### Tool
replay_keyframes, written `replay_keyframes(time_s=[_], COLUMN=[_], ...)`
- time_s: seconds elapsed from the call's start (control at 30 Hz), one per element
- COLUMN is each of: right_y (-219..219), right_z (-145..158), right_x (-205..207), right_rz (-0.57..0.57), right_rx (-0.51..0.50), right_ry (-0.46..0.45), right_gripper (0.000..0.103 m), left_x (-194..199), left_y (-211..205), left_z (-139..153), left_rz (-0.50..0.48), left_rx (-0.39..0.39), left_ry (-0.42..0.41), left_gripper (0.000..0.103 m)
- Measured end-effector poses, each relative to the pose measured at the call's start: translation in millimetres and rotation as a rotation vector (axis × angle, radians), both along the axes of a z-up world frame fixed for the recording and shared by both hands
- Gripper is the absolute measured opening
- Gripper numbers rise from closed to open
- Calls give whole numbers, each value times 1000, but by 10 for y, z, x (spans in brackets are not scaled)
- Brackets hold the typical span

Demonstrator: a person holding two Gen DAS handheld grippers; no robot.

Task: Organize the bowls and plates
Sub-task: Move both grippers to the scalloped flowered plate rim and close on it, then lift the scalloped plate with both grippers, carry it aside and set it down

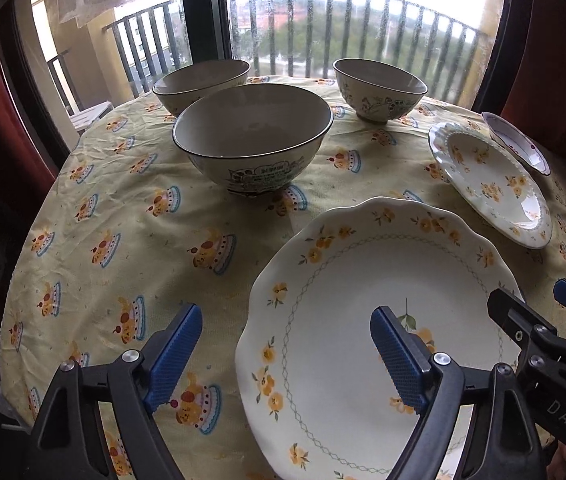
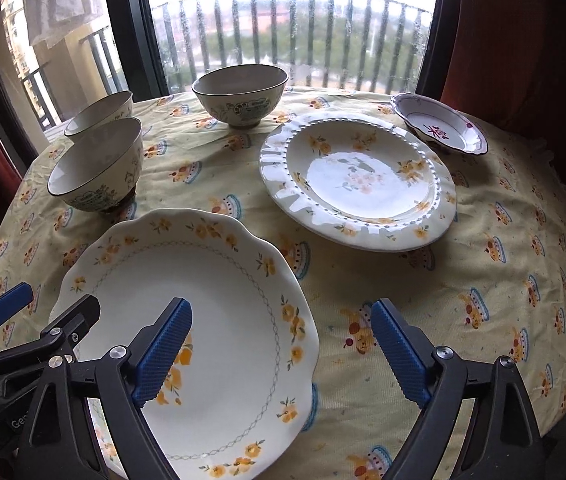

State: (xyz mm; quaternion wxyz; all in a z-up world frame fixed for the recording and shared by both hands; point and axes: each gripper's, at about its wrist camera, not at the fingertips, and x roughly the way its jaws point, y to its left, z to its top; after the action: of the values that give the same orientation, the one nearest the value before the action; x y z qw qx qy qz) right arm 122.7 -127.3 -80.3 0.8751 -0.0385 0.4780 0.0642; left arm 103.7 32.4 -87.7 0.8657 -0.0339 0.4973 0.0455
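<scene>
Right gripper (image 1: 539, 312) marked "DAS", open

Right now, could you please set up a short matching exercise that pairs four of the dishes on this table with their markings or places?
Things:
1. large scalloped white plate with yellow flowers
2. round white plate with a beaded, ribbed rim
3. small shallow white dish
4. lone cream ceramic bowl

Descriptions:
A. red mark in its middle
B. stands by itself near the window railing
C. nearest the hand-held grippers
D. mid-table, glossy centre reflecting the window

Pairs: 1-C, 2-D, 3-A, 4-B
</scene>
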Motion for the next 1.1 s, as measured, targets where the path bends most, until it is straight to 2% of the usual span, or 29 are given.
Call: replay_keyframes(time_s=[0.03, 0.13, 0.2, 0.37, 0.47, 0.67, 0.83, 1.1], right_y=[17, 60, 83, 90, 135, 194, 164, 99], right_z=[-39, -153, -213, -343, -403, -410, -413, -398], right_x=[18, 63, 90, 162, 147, 186, 232, 274], right_rz=[-5, -28, -37, -72, -78, -67, -86, -82], right_rx=[-10, -51, -56, -51, -78, -78, -41, -45], right_ry=[18, 66, 93, 147, 165, 184, 221, 253], right_gripper=[91, 88, 86, 84, 77, 76, 74, 73], left_x=[46, 141, 189, 265, 289, 282, 318, 252], left_y=[3, -21, -13, 48, 55, 72, 25, -141], left_z=[-39, -99, -140, -213, -256, -255, -249, -231], left_rz=[-16, -64, -78, -104, -120, -110, -129, -127], left_rx=[-18, 18, 16, -39, -81, -103, -76, -53], left_ry=[18, 55, 78, 116, 134, 139, 154, 187], left_gripper=[83, 82, 81, 77, 66, 65, 66, 66])
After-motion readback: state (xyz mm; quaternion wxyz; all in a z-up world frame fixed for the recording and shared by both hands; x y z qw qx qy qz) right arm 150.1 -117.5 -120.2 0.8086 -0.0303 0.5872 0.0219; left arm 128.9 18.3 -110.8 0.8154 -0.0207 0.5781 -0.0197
